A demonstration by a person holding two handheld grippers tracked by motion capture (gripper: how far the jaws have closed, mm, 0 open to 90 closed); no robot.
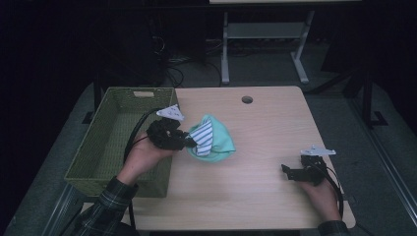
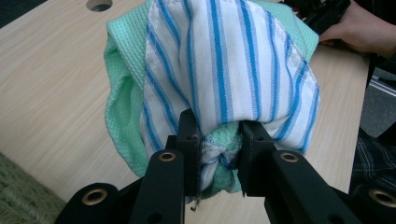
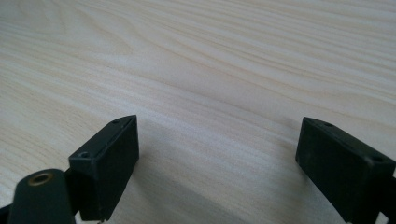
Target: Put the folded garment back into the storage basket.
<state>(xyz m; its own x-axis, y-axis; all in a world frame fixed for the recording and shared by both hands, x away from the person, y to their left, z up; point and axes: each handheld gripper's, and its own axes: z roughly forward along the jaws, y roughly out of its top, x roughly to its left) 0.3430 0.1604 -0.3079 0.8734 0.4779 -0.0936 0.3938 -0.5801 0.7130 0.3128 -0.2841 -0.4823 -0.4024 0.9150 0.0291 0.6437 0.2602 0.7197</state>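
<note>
A white cloth with blue stripes (image 2: 229, 74) lies bunched together with a mint green cloth (image 2: 122, 88); in the high view the striped cloth (image 1: 202, 137) sits on the green cloth (image 1: 219, 140) at the table's middle left. My left gripper (image 2: 219, 156) is shut on a fold of both cloths, and it appears in the high view as the left gripper (image 1: 189, 142) at the bundle's left side. My right gripper (image 3: 217, 163) is open over bare wood, near the table's right front, where the high view has the right gripper (image 1: 289, 172).
A green woven basket (image 1: 118, 101) stands at the table's left edge, right beside my left hand. The wooden table (image 1: 275, 128) has a round cable hole (image 1: 247, 100) at the back. Desk legs and cables lie on the floor behind.
</note>
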